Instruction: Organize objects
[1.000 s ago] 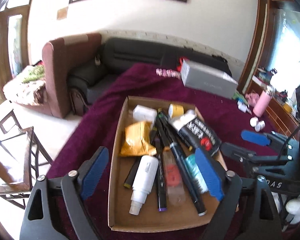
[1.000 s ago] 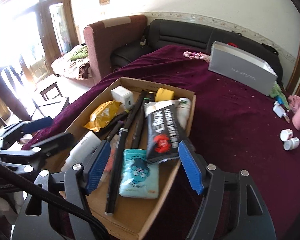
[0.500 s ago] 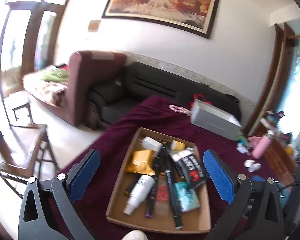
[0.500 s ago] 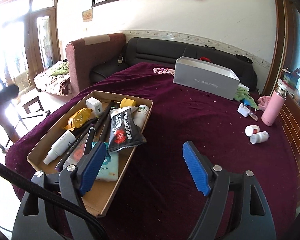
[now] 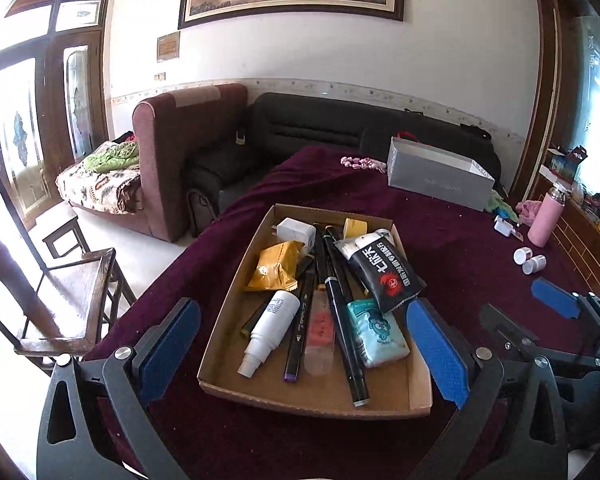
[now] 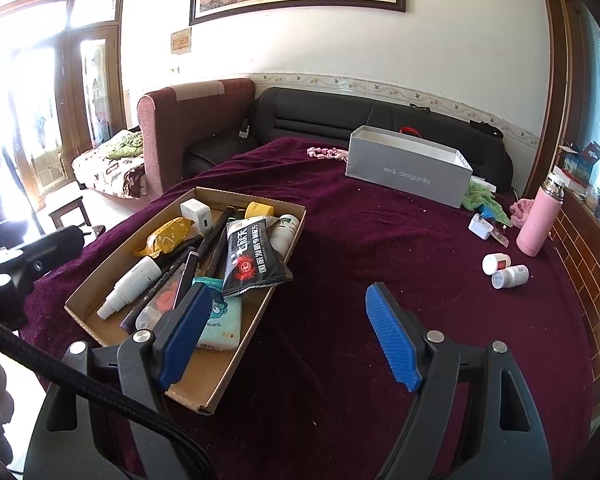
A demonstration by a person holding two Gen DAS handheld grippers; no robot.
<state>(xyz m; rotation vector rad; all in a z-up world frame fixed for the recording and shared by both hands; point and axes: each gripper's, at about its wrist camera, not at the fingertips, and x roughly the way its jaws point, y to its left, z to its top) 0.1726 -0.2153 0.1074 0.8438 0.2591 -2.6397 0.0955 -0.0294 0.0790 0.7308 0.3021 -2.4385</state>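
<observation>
Hovering above the maroon table (image 5: 460, 232), both tools empty. Left gripper (image 5: 300, 344) spread wide, blue pads framing the near end of the cardboard tray (image 5: 300, 402) from above, clamped on nothing. Right gripper (image 6: 288, 336) likewise agape, its left pad over the tray's near right corner, its right pad over bare cloth.

Packed tray: white spray bottle (image 5: 270, 326) lying along the left, black markers (image 5: 342, 320) fanned down the middle, yellow snack packet (image 5: 278, 266) and white charger cube (image 5: 296, 232) toward the far end, black crab-print pouch (image 5: 380, 270) draped over the right wall, teal tissue pack (image 5: 376, 332) beneath it.

Out on the cloth, well apart from the tray: two small white jars (image 6: 504, 270), a pink flask (image 6: 538, 216), a white adapter (image 6: 480, 227), a grey open box (image 6: 408, 166) at the far end.

Looks like a pause between picks, no target committed. Probably next: choosing one item, most likely a loose jar on the right or the overhanging pouch, then lowering over it and closing squarely, keeping clear of the crowded markers.
</observation>
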